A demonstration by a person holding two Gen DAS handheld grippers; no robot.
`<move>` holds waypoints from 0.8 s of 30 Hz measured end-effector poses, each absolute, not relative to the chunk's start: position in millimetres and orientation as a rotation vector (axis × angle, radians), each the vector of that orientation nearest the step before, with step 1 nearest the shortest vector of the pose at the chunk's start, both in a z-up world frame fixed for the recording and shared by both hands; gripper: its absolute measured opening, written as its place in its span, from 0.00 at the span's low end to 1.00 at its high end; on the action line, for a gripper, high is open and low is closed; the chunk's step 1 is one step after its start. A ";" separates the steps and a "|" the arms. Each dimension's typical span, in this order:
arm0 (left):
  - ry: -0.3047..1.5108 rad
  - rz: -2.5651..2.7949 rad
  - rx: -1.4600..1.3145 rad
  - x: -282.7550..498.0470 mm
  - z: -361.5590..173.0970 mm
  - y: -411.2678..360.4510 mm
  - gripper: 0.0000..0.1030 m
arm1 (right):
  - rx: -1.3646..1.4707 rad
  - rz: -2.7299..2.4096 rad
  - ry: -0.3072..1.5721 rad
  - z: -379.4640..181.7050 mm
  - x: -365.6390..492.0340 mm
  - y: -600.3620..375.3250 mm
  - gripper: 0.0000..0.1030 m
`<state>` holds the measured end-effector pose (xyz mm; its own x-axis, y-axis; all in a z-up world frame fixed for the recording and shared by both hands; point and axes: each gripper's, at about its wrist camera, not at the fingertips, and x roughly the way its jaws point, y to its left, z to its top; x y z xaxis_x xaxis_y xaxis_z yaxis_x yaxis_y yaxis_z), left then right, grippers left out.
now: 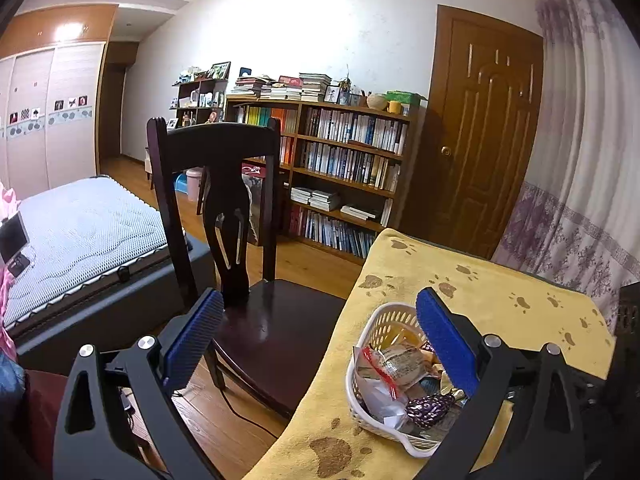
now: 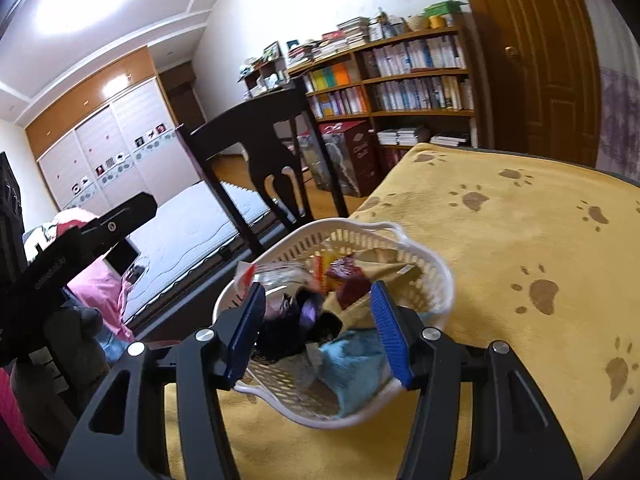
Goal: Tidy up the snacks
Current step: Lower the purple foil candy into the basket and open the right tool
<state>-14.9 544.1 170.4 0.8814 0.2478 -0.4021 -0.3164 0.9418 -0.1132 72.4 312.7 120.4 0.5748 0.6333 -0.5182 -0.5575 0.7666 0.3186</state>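
Note:
A white slotted basket (image 1: 370, 330) (image 2: 434, 280) full of wrapped snacks sits on the yellow paw-print cloth (image 1: 480, 280) (image 2: 520, 240). Inside it I see a clear-wrapped bun (image 1: 400, 362), a purple wrapper (image 1: 430, 410) (image 2: 310, 310), a red pack (image 2: 352, 286) and a light blue pack (image 2: 356, 368). My left gripper (image 1: 320, 316) is open, its right finger over the basket and its left finger over the chair. My right gripper (image 2: 318, 308) hangs open just above the basket's near half, nothing between its pads.
A dark wooden chair (image 1: 256, 320) (image 2: 256, 136) stands left of the table. A bed (image 1: 80, 232) lies further left, and a bookshelf (image 1: 344, 160) and a door (image 1: 488, 128) stand behind. The other gripper's black body (image 2: 80, 236) shows at left in the right wrist view.

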 end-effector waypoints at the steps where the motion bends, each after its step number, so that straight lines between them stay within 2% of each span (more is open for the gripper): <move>1: 0.393 0.295 -0.167 -15.0 170.5 541.8 0.96 | 0.133 0.691 0.655 119.6 73.5 308.5 0.53; 10: 0.381 0.275 -0.129 -19.1 174.7 531.3 0.97 | 0.173 0.645 0.663 112.6 65.1 282.8 0.54; 13: 0.376 0.277 -0.133 -22.2 175.8 533.3 0.97 | 0.166 0.667 0.654 115.5 57.0 285.0 0.57; 19: 0.361 0.271 -0.138 -28.7 180.2 533.8 0.97 | 0.020 0.719 0.645 113.4 41.9 315.0 0.57; 24: 0.357 0.270 -0.149 -32.2 181.3 535.3 0.97 | -0.081 0.589 0.701 90.5 55.2 327.7 0.57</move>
